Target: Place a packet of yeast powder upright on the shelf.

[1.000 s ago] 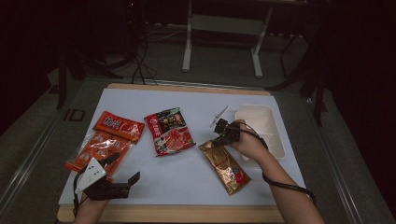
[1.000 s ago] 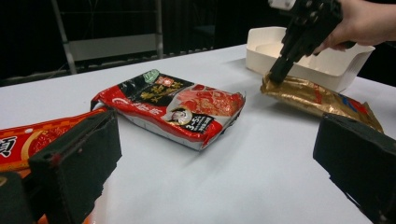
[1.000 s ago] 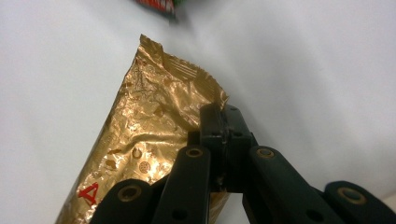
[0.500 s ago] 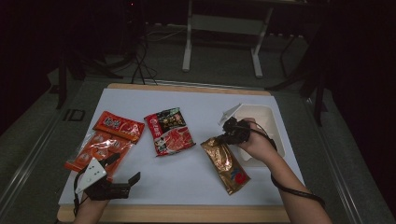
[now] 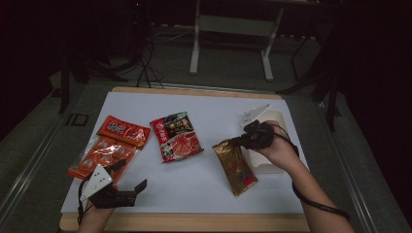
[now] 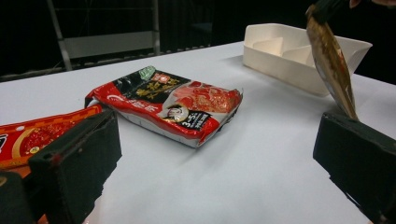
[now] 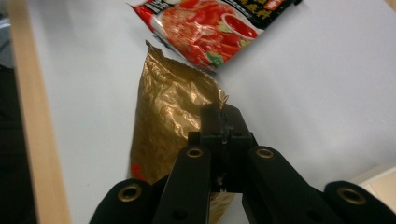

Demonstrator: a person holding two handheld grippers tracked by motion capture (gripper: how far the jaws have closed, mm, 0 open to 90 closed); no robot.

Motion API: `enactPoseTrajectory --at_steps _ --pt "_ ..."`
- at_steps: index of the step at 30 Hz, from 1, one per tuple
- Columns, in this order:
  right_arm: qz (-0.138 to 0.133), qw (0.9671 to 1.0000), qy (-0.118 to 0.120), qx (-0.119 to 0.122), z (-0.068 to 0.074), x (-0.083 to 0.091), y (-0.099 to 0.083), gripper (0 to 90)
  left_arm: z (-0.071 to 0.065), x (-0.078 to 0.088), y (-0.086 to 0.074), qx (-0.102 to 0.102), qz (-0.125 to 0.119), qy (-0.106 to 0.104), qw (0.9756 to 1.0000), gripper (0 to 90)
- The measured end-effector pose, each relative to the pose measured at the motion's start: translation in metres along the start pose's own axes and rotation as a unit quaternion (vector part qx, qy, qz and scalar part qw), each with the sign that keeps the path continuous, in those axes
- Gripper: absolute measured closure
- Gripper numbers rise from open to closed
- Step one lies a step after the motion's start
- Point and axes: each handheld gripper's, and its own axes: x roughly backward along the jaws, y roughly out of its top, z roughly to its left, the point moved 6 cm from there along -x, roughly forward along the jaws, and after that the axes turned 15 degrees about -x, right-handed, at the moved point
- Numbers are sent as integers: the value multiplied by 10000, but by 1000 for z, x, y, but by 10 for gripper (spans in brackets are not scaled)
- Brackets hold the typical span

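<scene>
Gold packet (image 5: 236,165) pinched at top edge by right tongs (image 5: 241,141), hanging tilted beside white tray (image 5: 281,119); left tongs (image 5: 131,177) released, resting on worktop (image 5: 214,109).

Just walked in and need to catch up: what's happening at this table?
A person works with two handheld grippers. The right gripper is shut on the top edge of a crinkly gold foil packet, which hangs beside the white compartmented tray. The left gripper rests open near the table's front edge. A red-and-black noodle packet and two orange snack packets lie flat on the white tabletop.
</scene>
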Motion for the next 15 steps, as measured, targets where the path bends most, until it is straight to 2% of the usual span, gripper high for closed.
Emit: enactPoseTrajectory --at_steps 2,5,8,9,11,15 --pt "-19 10000 35 11 1 3 1 900 0 0 0 -10 -2 -2 10000 16" --pt "-264 9996 44 17 2 15 6 900 0 1 1 -11 -15 13 10000 16" --pt "-322 9994 77 12 2 18 8 900 1 1 1 -5 -17 24 10000 16" --pt "-399 9992 78 -15 2 22 10 900 0 1 1 -12 -10 27 10000 16" --pt "-725 9973 134 -65 2 32 18 900 0 1 1 -13 -14 22 10000 16" --pt "-912 9958 125 -26 4 41 29 900 0 0 0 -13 6 16 10000 16"
